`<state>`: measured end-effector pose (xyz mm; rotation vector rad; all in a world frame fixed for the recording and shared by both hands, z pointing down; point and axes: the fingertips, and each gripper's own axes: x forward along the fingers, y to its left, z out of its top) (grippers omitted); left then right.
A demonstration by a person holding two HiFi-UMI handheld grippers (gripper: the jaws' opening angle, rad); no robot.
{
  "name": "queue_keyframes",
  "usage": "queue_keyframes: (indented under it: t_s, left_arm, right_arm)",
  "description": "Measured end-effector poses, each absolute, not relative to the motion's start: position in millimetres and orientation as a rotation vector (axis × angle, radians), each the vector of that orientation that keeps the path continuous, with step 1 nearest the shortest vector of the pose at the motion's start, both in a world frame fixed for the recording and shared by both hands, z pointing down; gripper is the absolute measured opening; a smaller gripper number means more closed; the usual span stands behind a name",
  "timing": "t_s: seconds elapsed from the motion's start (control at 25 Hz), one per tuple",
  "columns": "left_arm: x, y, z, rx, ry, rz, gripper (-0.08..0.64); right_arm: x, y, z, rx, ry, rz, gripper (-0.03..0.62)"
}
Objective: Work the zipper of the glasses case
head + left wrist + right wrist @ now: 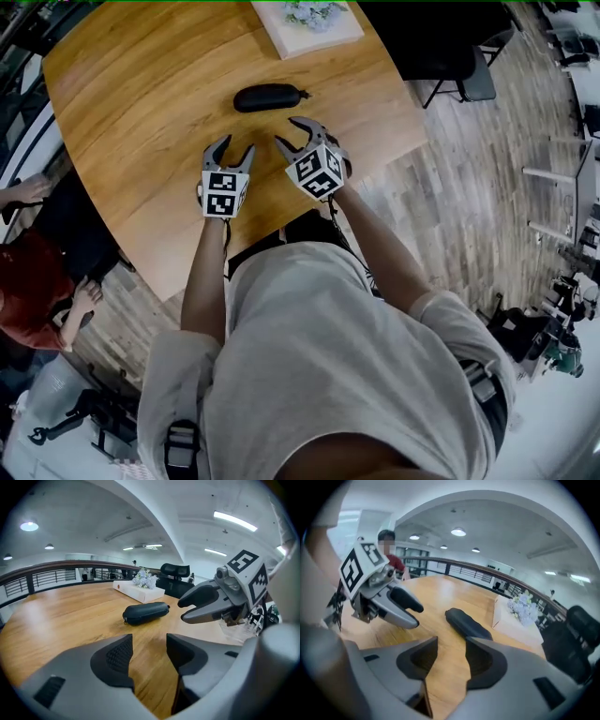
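The black glasses case (269, 97) lies closed on the table (122, 112), which fits either before unzipping or after rezipping. The left gripper (234, 148) and right gripper (291, 133) hover near the case, jaws spread and empty.

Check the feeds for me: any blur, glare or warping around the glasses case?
Head view: crisp, the glasses case dark against the light wooden table, edges bowed by the lens. Left gripper view: heavy fisheye, black corners, case sharp. Right gripper view: same warp, case slightly soft; no glare on it.
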<state>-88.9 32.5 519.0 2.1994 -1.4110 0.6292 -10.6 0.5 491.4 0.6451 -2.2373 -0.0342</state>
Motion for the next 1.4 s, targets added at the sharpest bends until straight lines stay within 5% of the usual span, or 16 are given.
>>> queue_keyframes:
  t_s: [0.12,0.24,0.92,1.4]
  left_arm:
    - [-89.1,45.7,501.3,2.117,-1.55,0.568,0.13]
    - [-86.8,54.4,476.2,2.049,-1.698,0.508,0.035]
    - [-41.3,76.9,278.2,2.123,-2.115,0.276,0.025]
    - [-48.2,76.3,249.5,2.156,-2.173,0.232,0.023]
  right_arm:
    - [5.5,5.4,470.0,0.824,-2.361,0.198,0.052]
    - [23.7,5.8,441.1,0.978,-2.447,0.302,0.031]
    - [76.8,30.0,254.8,1.163,-2.785,-0.011,0.025]
    - [82.0,28.2,230.5,1.179,-2.807,-0.072,0.025]
